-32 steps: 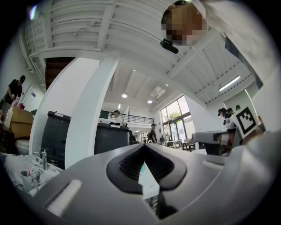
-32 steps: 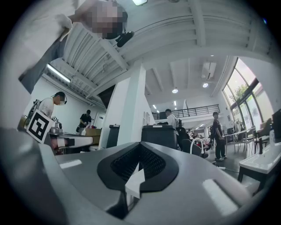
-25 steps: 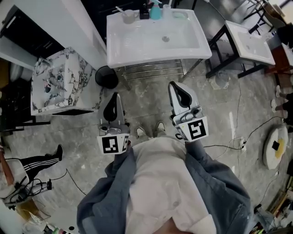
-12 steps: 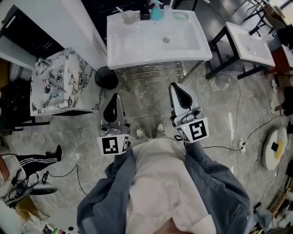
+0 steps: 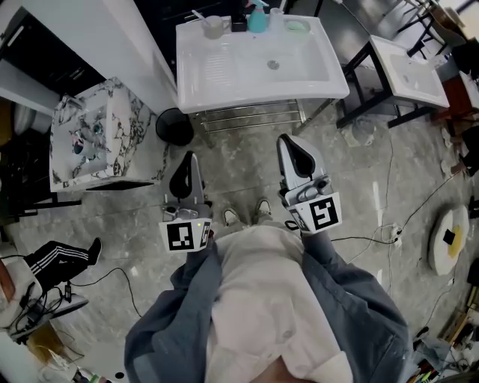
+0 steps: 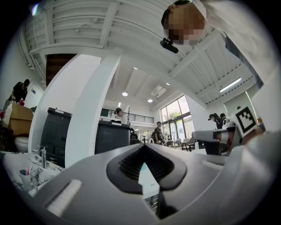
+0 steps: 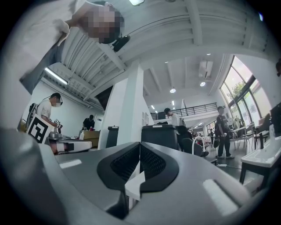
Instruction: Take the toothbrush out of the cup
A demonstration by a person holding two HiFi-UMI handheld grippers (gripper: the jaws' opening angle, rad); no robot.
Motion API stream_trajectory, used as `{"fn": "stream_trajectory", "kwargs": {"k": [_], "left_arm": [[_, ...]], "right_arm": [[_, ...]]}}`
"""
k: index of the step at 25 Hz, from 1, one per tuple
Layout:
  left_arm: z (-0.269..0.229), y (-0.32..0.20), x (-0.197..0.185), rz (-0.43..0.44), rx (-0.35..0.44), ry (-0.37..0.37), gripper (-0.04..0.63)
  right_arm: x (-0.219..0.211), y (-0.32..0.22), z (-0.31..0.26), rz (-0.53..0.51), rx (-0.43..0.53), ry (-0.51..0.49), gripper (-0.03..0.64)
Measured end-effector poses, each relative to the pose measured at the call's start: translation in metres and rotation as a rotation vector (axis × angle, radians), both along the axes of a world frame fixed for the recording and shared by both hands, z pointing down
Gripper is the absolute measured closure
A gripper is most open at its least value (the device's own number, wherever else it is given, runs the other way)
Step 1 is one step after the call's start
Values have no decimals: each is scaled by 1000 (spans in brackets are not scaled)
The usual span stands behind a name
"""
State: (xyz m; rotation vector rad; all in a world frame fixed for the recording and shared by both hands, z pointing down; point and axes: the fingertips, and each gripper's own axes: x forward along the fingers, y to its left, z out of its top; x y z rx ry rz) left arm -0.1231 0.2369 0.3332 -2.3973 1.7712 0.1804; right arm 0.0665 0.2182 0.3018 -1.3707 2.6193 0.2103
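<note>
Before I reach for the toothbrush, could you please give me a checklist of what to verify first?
1. The cup is in view at the far left corner of the sink: ok.
2. The toothbrush sticks out of the cup: ok.
3. The left tongs are empty: ok, shut on nothing.
4. The right tongs are open for a grasp: not ok, shut.
5. Tongs near the cup: not ok, both held short of the sink.
6. Which toothbrush end points up: cannot tell.

Toothbrush in cup: too small for detail.
</note>
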Motion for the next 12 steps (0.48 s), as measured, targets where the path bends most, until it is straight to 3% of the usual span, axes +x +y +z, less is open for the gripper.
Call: {"fn": "stream_trajectory", "kwargs": {"k": [5, 7, 12], "left_arm": [[-8, 0, -8, 5, 35, -47, 521], [-12, 0, -11, 0, 48, -40, 376], [-9, 3, -19, -7, 46, -22, 364]], "right_arm": [[-11, 3, 2, 6, -7, -1, 611], [-13, 4, 2, 7, -10, -2, 611], [-18, 5, 3, 6, -11, -1, 611]]}}
